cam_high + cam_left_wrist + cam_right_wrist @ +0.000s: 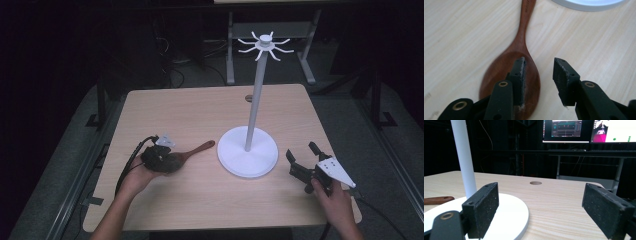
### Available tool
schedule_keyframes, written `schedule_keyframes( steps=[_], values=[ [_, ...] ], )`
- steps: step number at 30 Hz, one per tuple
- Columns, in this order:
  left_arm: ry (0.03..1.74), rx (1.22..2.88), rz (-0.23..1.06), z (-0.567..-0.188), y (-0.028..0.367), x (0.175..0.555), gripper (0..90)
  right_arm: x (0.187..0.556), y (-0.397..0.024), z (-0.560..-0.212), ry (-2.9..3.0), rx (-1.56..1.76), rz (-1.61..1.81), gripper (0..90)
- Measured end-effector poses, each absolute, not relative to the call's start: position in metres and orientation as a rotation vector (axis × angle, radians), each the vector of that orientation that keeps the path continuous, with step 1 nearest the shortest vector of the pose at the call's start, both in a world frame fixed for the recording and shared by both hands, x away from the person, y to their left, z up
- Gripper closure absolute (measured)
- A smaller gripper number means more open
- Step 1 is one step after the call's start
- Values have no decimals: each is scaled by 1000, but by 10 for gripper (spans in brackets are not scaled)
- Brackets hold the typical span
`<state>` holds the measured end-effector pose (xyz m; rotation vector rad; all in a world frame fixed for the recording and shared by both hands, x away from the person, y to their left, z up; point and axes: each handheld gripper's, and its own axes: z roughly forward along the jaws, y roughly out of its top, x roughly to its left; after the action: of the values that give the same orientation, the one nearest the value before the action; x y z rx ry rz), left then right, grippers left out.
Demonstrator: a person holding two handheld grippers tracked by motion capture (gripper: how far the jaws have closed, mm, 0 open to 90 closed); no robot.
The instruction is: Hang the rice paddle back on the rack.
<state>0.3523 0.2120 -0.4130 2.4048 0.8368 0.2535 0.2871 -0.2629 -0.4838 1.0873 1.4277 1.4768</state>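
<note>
Both grippers stand apart: the left gripper above the wooden spoon at lower left, the right gripper empty.

The left gripper is a compact black body with a small grey three-cornered plate on top and a black cable looping from its back toward the near left corner of the tabletop. In the left gripper view its fingers are flat black blocks, dusty and scuffed along the edges, with small screw holes and brass-ringed pivots on the black link arms. The right gripper is black too, with a larger pale grey triangular plate dotted with small holes and a dark cable. Its fingers carry speckled, rough black pads. Both forearms are bare, with no sleeves showing.
</note>
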Motion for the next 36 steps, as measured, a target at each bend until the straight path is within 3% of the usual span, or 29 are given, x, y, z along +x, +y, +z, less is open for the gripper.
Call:
schedule_keyframes(
  steps=[15,36],
  values=[
    [798,2558,191,-401,191,400,542,287,-263,-484,1427,1088,1477,135],
    [737,2732,140,-423,151,437,575,287,-263,-484,1428,1088,1478,135]
  ],
)
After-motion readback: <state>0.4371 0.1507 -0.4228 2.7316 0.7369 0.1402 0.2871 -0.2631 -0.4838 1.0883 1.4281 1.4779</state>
